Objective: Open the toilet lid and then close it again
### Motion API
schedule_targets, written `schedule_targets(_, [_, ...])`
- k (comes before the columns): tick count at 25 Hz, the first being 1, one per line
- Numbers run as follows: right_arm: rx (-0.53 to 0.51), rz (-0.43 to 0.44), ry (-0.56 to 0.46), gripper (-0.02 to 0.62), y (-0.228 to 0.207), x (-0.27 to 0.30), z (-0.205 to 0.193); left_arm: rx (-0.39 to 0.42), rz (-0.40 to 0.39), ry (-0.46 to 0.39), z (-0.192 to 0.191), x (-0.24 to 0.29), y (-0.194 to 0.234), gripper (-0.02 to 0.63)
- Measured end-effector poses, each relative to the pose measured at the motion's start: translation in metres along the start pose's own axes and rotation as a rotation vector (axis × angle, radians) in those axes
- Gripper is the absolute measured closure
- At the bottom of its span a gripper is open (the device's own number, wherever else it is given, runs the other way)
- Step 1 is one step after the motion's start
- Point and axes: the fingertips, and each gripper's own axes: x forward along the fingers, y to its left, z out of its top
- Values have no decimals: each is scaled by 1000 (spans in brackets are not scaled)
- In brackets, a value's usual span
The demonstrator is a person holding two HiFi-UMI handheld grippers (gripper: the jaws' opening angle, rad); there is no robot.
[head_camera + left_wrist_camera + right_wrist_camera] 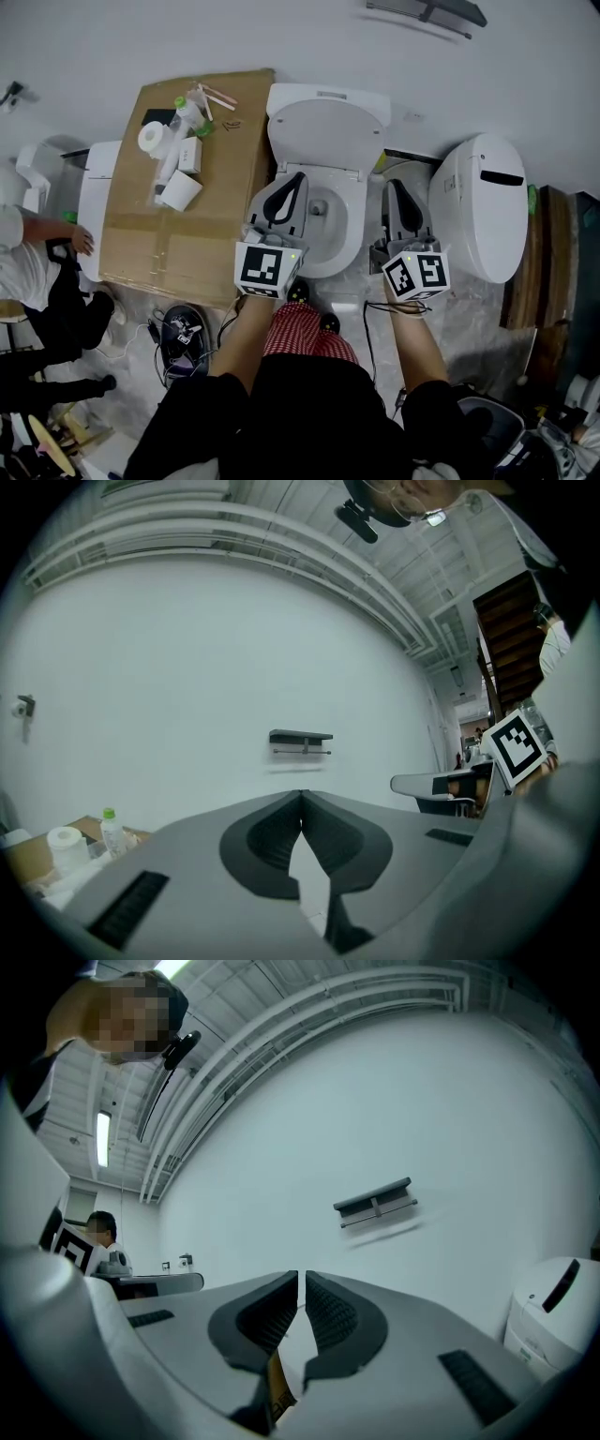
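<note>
The white toilet (349, 246) stands in the middle of the head view. Its lid (328, 131) is raised and leans back toward the tank. My left gripper (295, 180) hovers over the left side of the seat, jaws together and empty. My right gripper (396, 186) is just right of the bowl, beside the seat's edge, also shut on nothing. Both grippers point level at the white wall. In the left gripper view the tips (301, 796) touch. In the right gripper view only a thin slit shows between the pads (328, 1314). Neither gripper touches the lid.
A cardboard box (169, 248) with a toilet roll (152, 137), bottles and small packs stands left of the toilet. A second toilet (483, 206) with its lid down stands at the right, another at the far left. A grey shelf (301, 738) hangs on the wall. A person (28, 262) is at the left.
</note>
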Motion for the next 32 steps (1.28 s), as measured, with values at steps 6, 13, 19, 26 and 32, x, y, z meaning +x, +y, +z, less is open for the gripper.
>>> schedule_targets(6, [0, 17, -6, 558, 8, -18, 13, 19, 4, -7, 11, -13, -10, 598])
schedule_targets(13, [3, 17, -17, 558, 7, -32, 24, 36, -4, -21, 25, -17, -24, 598])
schedule_targets(19, [4, 23, -10, 558, 2, -39, 21, 56, -2, -42, 28, -19, -36, 598])
schedule_targets(26, [13, 29, -6, 558, 1, -44, 13, 75, -3, -33, 21, -22, -42, 598])
schedule_targets(32, [7, 52, 5, 558, 3, -44, 0, 70, 16, -23, 6, -25, -33, 598])
